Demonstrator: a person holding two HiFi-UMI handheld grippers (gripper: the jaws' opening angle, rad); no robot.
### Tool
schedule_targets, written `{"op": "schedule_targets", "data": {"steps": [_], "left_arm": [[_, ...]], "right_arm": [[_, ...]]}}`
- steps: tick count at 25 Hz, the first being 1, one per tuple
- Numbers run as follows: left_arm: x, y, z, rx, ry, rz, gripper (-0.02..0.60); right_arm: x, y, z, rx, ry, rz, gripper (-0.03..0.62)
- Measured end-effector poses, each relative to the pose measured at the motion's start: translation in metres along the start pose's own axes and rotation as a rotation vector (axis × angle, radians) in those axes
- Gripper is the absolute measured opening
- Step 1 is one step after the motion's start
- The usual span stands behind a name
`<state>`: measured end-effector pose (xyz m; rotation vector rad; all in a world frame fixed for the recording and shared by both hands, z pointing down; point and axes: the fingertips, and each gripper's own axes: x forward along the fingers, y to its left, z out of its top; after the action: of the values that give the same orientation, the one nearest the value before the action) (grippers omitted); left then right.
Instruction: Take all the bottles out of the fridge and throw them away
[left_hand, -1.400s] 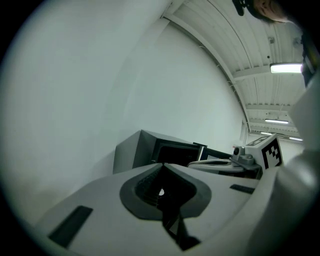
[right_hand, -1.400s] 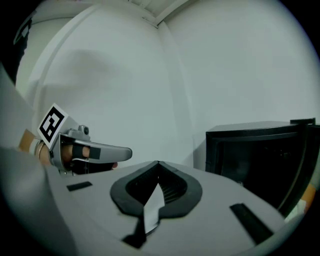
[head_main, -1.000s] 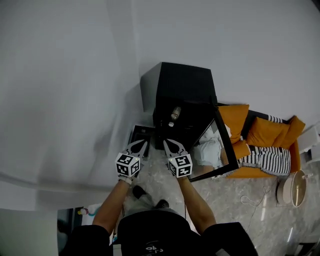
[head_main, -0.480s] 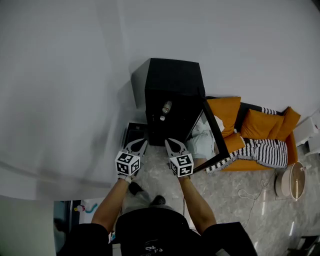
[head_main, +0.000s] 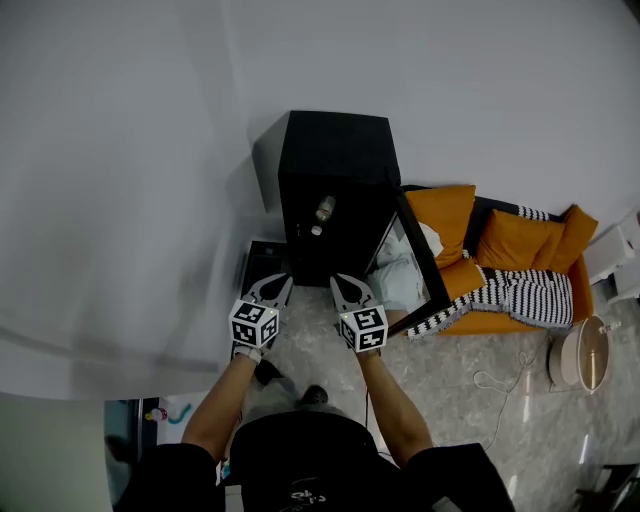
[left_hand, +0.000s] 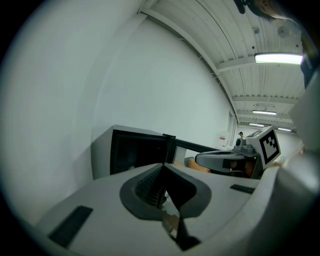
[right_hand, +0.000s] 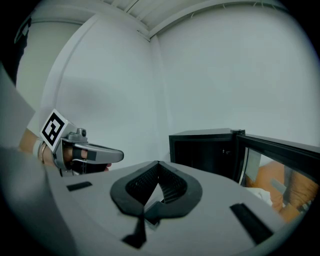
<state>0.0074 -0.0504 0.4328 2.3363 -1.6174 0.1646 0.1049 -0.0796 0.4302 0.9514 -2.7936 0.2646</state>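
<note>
I am holding the left gripper (head_main: 268, 290) and right gripper (head_main: 349, 291) before the small black fridge (head_main: 335, 150), both empty with jaws together. Pale bottles (head_main: 324, 209) are sitting inside. I am judging this the approach: next comes spreading the jaws and reaching in.

shirt (head_main: 300, 455): black, short-sleeved | left gripper (head_main: 276, 286), right gripper (head_main: 345, 285): grey, checker-marked cubes (head_main: 254, 324) | shoes (head_main: 266, 372): perhaps dark

Soft, dim indoor light. A ceiling strip lamp (left_hand: 280, 58) glares high to the right of the left gripper (left_hand: 164, 170). Both gripper views bulge fisheye-round with black corners. Ahead, the fridge (head_main: 335, 170) is a dark, detail-poor block shadowing the wall (head_main: 150, 150).
</note>
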Motion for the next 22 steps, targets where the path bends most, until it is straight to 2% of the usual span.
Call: {"op": "schedule_targets", "data": {"steps": [5, 10, 22], "left_arm": [[0.008, -0.003, -0.002, 0.003, 0.003, -0.018, 0.002], [0.013, 0.012, 0.001, 0.007, 0.007, -0.039, 0.002], [0.021, 0.091, 0.014, 0.023, 0.035, -0.153, 0.002]], "right_arm": [[0.004, -0.008, -0.003, 0.005, 0.005, -0.021, 0.008], [0.02, -0.007, 0.0, 0.017, 0.006, -0.043, 0.008], [0.105, 0.013, 0.013, 0.031, 0.0, -0.138, 0.008]]}}
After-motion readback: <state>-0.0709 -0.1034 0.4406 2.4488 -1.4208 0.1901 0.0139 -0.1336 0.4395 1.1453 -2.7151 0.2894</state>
